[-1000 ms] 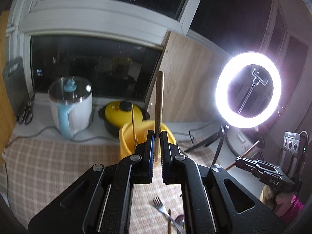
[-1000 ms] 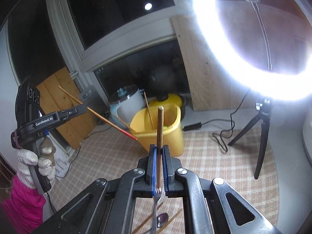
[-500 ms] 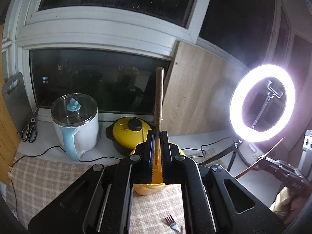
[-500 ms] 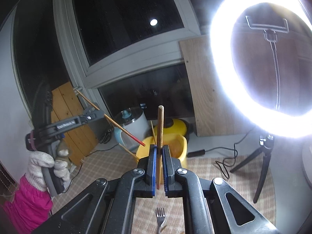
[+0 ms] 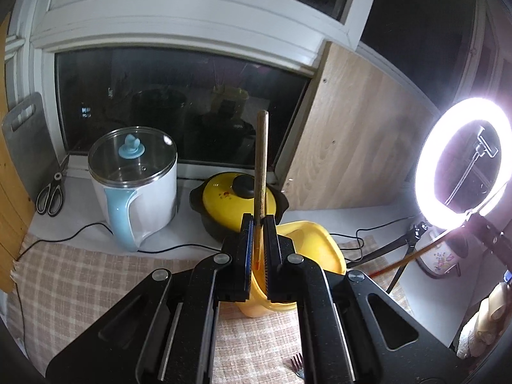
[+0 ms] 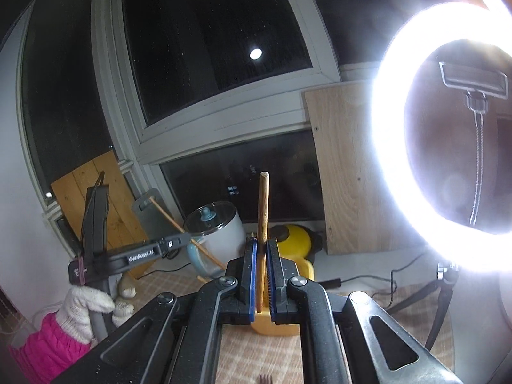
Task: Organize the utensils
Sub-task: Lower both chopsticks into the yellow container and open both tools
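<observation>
My left gripper (image 5: pixel 258 224) is shut on a wooden chopstick (image 5: pixel 261 160) that stands upright, above the yellow utensil bin (image 5: pixel 315 246). My right gripper (image 6: pixel 261 246) is shut on a second wooden chopstick (image 6: pixel 263 204), also upright, with the yellow bin (image 6: pixel 275 323) just behind its jaws. The left gripper (image 6: pixel 179 240) with its chopstick (image 6: pixel 179 224) shows at the left of the right wrist view. The right gripper's chopstick (image 5: pixel 412 256) shows at the right of the left wrist view. A fork (image 5: pixel 297 363) lies on the checked cloth (image 5: pixel 80 284) below.
A white kettle with a blue handle (image 5: pixel 134 185) and a yellow lidded pot (image 5: pixel 236 198) stand behind the bin. Scissors (image 5: pixel 51 195) lie at the far left. A bright ring light on a tripod (image 5: pixel 464 160) stands right, with cables on the cloth.
Both grippers have risen and drawn back with their chopsticks; the bin and fork sit lower in both views and the window fills more of them.
</observation>
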Tool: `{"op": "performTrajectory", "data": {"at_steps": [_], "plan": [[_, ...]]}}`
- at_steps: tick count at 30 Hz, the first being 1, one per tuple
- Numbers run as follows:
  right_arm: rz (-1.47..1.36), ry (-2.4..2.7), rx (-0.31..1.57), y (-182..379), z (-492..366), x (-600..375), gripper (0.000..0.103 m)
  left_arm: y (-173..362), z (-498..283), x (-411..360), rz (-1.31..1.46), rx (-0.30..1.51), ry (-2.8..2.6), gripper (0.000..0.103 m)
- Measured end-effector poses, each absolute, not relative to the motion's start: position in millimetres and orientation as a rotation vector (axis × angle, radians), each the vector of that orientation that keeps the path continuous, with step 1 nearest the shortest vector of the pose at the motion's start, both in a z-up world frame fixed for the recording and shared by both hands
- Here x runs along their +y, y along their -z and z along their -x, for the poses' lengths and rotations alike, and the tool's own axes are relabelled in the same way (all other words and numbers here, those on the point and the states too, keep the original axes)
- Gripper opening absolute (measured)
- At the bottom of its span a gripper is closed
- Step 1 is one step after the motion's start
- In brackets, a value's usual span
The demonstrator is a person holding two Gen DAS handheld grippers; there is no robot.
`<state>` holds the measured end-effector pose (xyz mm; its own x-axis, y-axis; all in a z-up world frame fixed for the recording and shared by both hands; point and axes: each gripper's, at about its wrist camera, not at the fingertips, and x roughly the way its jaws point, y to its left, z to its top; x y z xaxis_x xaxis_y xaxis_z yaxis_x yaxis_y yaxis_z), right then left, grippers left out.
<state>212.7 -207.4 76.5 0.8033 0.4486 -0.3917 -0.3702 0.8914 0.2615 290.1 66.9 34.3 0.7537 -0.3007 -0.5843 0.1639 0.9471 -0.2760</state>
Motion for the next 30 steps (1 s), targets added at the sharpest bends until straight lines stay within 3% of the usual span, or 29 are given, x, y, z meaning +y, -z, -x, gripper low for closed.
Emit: {"op": "performTrajectory", "data": {"at_steps": [30], "plan": [[-0.154,-0.428,0.666,14.4,-278.5,-182.5,0.004,1.7,-308.9,57.8,0.251,0.759,0.252,0.004]]}}
